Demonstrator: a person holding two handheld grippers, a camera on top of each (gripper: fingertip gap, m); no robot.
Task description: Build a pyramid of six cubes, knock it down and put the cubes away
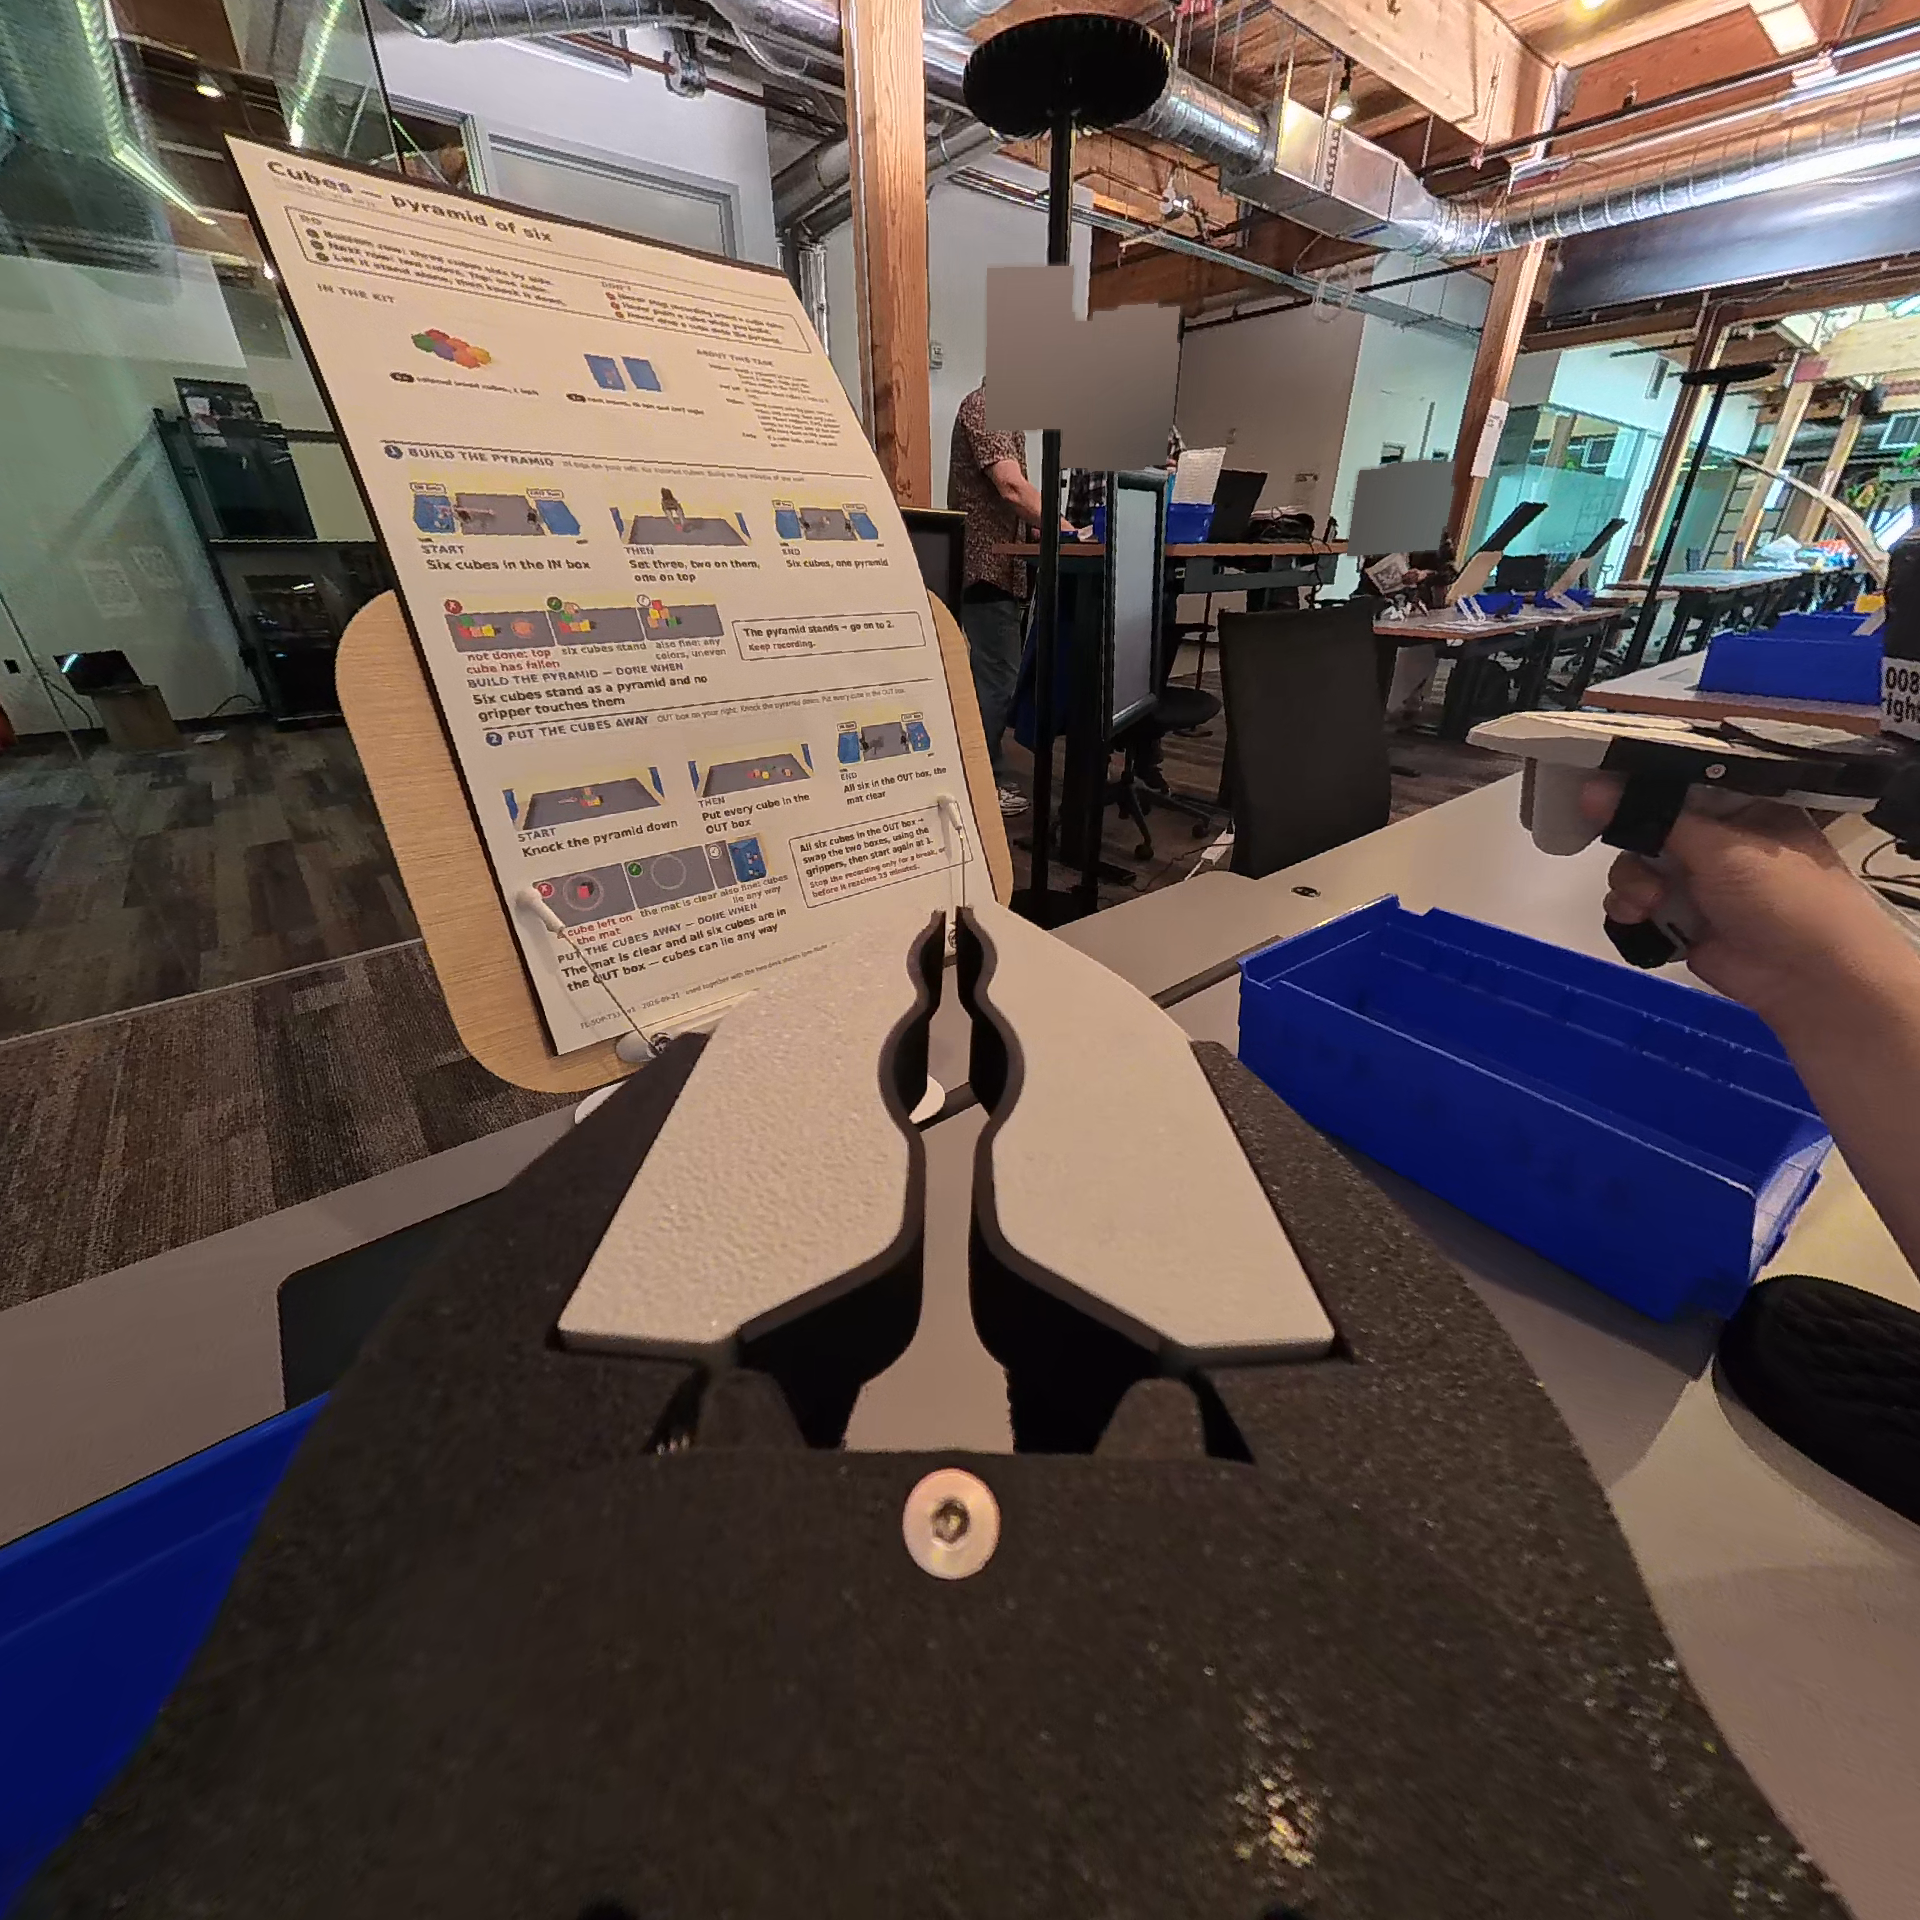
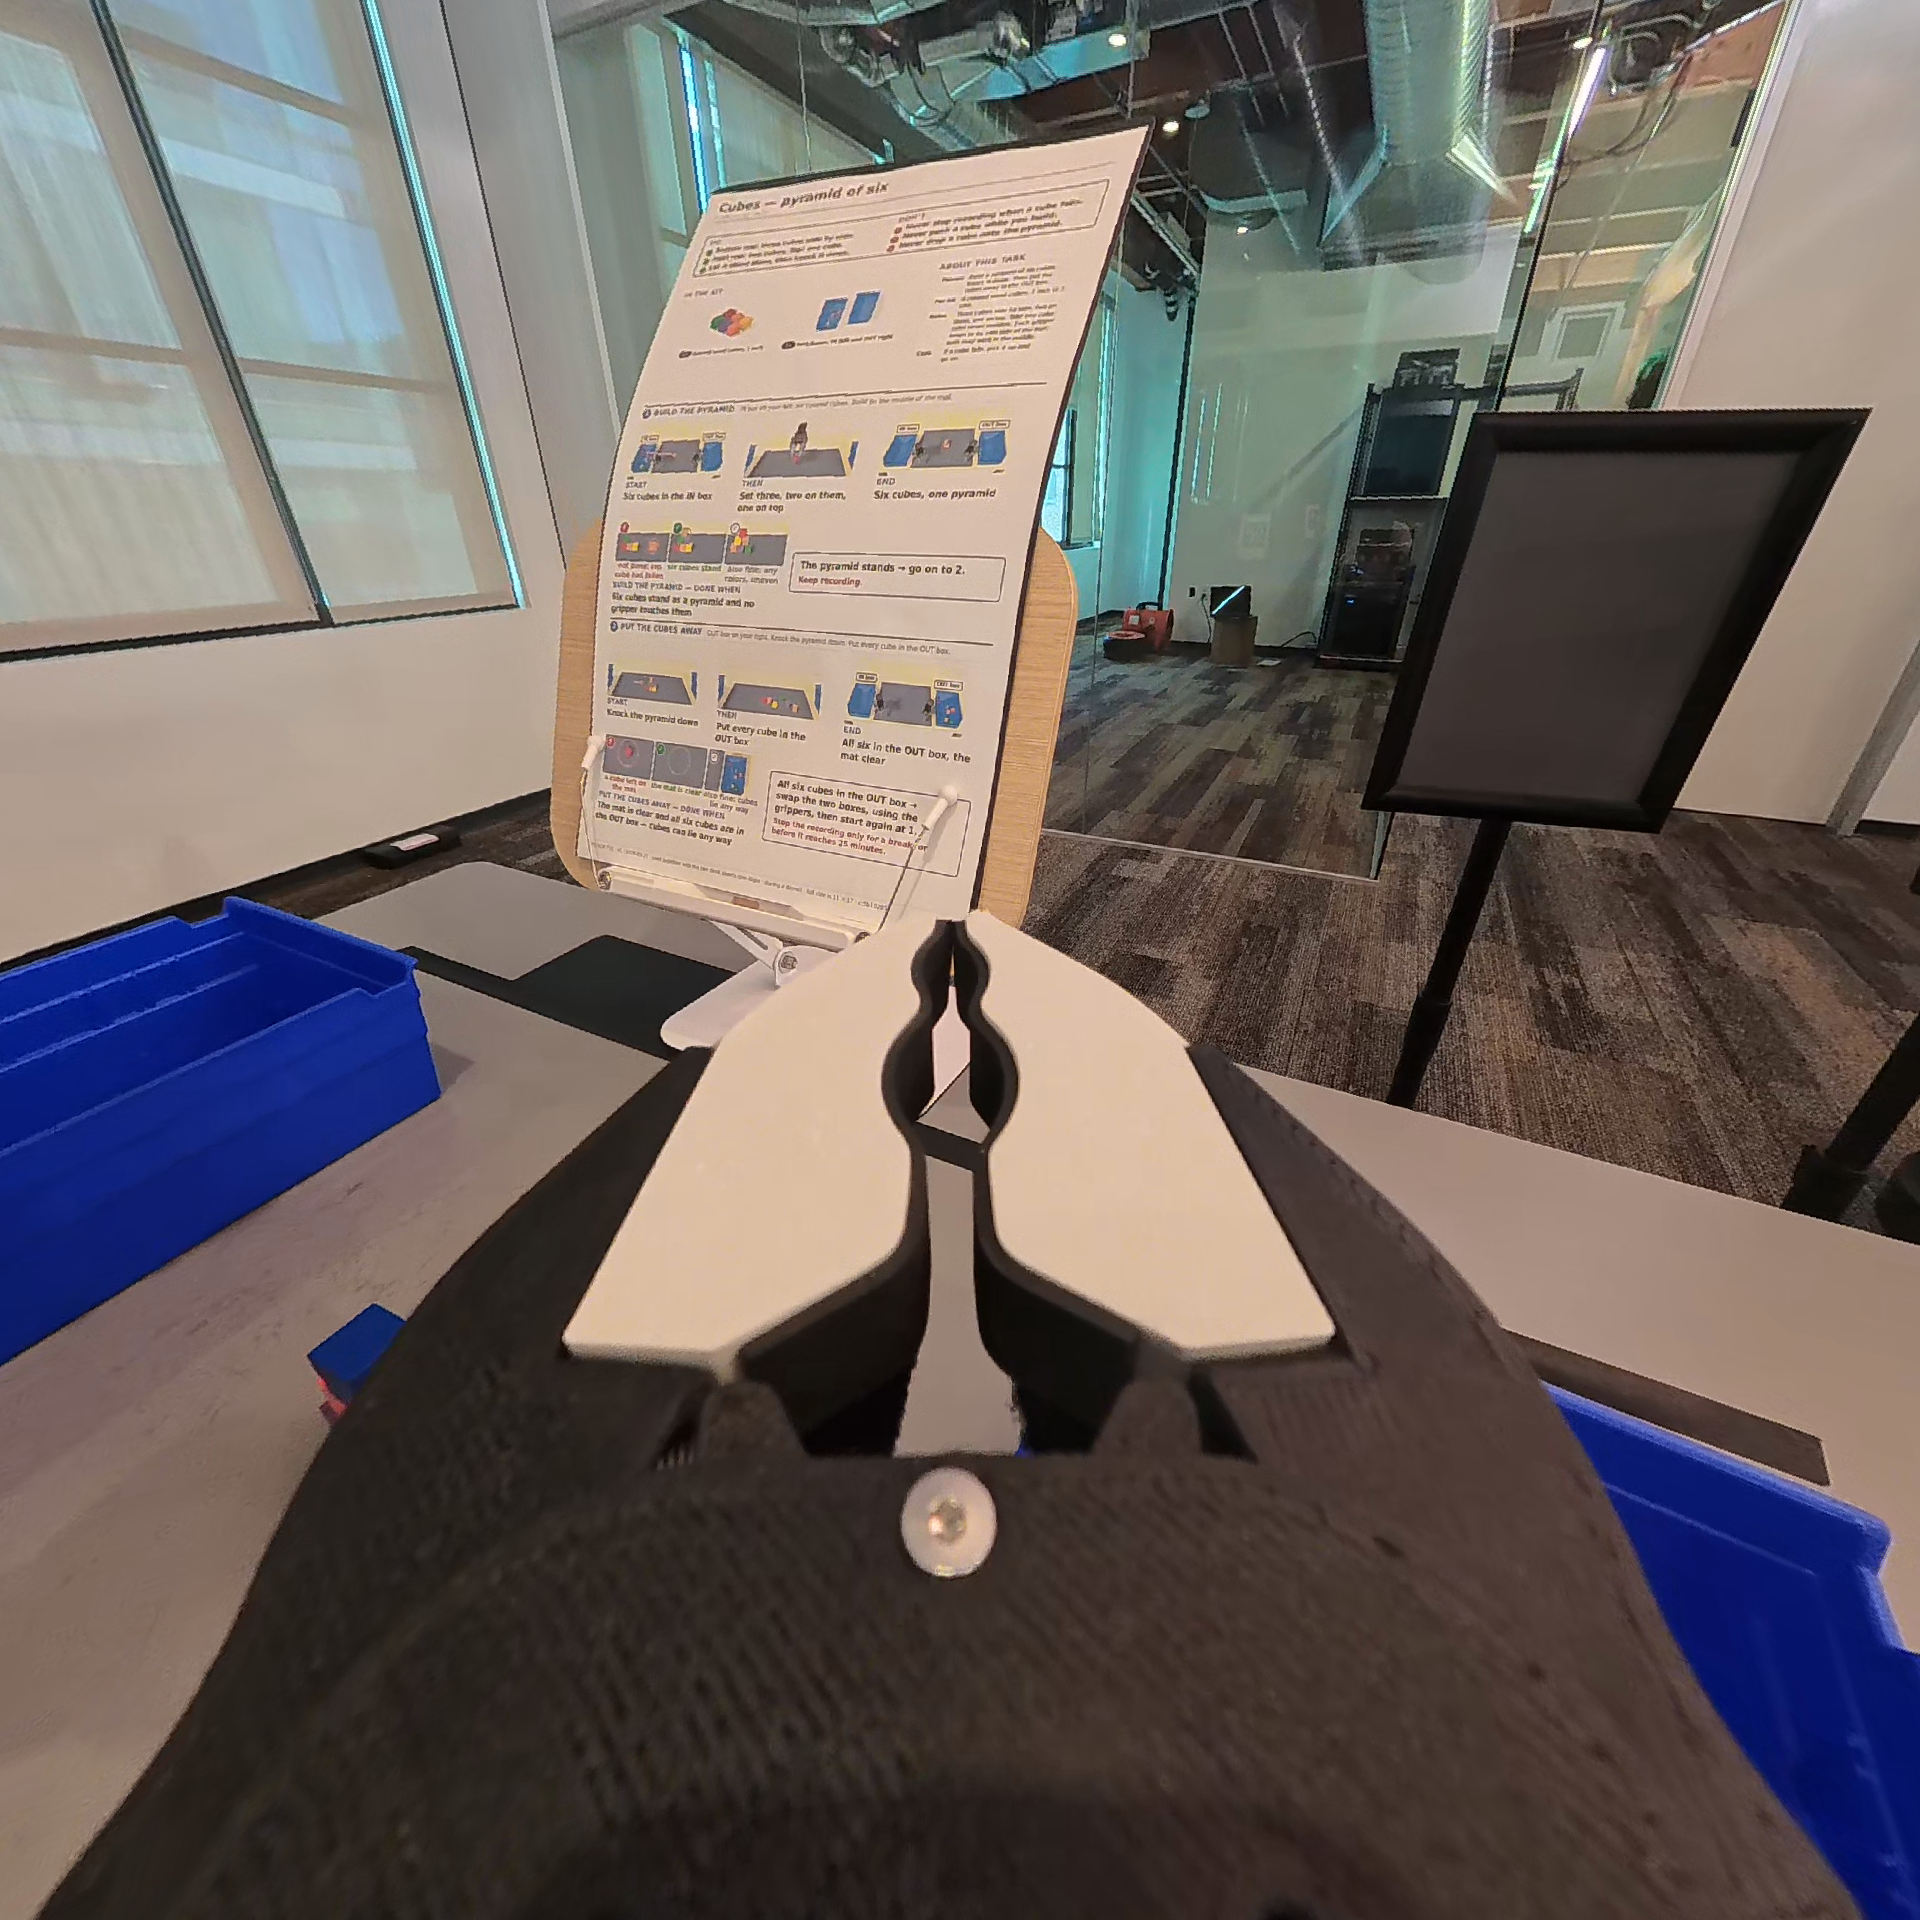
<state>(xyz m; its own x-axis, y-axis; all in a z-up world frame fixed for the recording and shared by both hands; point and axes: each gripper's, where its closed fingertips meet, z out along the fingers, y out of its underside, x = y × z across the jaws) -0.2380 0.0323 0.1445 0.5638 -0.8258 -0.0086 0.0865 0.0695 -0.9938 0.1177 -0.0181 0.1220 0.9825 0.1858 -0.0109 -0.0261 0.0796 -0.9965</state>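
The left tongs (image 1: pixel 951 920) are closed, tips almost touching, with nothing between them. The right tongs (image 2: pixel 954 930) are closed and empty too. Both are held above the grey desk (image 1: pixel 1714 1538) and point at a paper sheet (image 1: pixel 644 582) on a wooden stand (image 1: pixel 436 883). A blue box (image 1: pixel 1538 1091) sits on the desk, and a hand (image 1: pixel 1745 914) holds the right tongs above it. A small blue cube (image 2: pixel 353 1351) peeks out by the right tongs.

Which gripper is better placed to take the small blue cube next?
Right, probably: the small blue cube sits close beside the right gripper; the left wrist view shows no cube.
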